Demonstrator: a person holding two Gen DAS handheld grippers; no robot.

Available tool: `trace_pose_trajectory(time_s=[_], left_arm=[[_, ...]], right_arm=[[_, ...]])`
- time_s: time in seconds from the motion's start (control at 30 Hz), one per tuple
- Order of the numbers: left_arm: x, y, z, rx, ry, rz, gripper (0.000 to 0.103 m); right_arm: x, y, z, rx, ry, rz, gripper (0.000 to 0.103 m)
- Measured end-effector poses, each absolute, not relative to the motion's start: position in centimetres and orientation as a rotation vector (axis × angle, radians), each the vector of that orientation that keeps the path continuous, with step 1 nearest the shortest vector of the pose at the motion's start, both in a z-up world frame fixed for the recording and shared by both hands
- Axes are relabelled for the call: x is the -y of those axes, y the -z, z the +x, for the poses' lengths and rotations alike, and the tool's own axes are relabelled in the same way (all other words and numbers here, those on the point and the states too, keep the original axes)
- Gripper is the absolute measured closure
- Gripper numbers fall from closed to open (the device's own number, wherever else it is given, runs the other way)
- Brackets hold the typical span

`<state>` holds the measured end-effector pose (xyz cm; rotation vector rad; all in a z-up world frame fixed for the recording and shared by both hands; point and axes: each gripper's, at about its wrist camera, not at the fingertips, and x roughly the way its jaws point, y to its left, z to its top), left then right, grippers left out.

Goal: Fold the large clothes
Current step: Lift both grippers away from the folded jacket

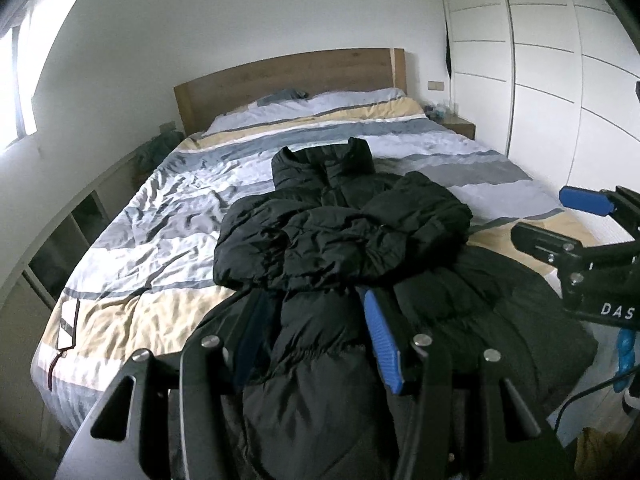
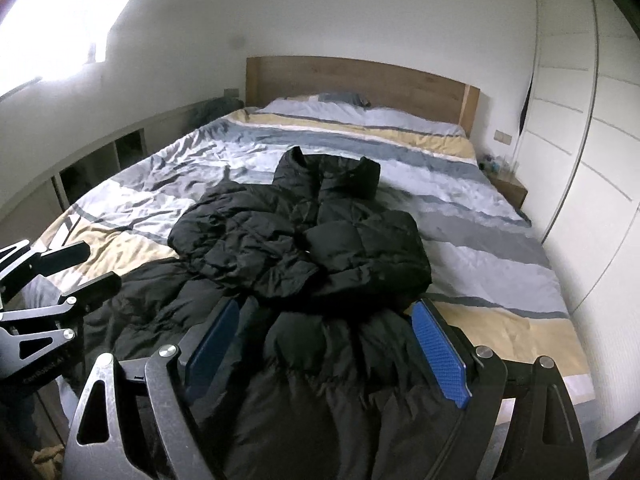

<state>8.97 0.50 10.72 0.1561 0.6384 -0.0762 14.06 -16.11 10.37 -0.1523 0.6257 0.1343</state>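
A: Jaws of the left gripper (image 1: 316, 320) were pinched on a fold of the black quilted puffer jacket (image 1: 344, 216). Right gripper (image 2: 332, 344)?

B: Jaws stood wide, hem fabric bunched between the blue ribbed pads (image 2: 440, 348); whether they gripped it, could not tell.

A: Jacket position?

B: On the striped grey, white and yellow duvet (image 1: 168, 216), collar toward the wooden headboard (image 2: 360, 80), sleeves folded across the chest.
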Motion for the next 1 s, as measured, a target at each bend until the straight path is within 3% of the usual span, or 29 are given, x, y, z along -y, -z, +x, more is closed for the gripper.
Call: trace_pose_trajectory(time_s=[0.4, 0.47, 0.6, 1.0], left_arm=[[-2.0, -12.4, 4.7, -0.593, 0.062, 0.146, 0.053], [-2.0, -12.3, 4.7, -0.593, 0.058, 0.148, 0.044], [-2.4, -12.3, 4.6, -0.603, 0.049, 0.159, 0.042], [-5.3, -12.4, 17.2, -0.697, -0.041, 0.249, 0.042]], right_arm=[[14.8, -12.9, 10.0, -0.578, -0.14, -0.191, 0.015], [14.6, -13.1, 9.7, -0.572, -0.147, -0.203, 0.014], [14.7, -13.1, 10.0, -0.569, -0.151, -0.211, 0.013], [20.2, -12.4, 18.7, -0.592, -0.092, -0.13, 0.011]])
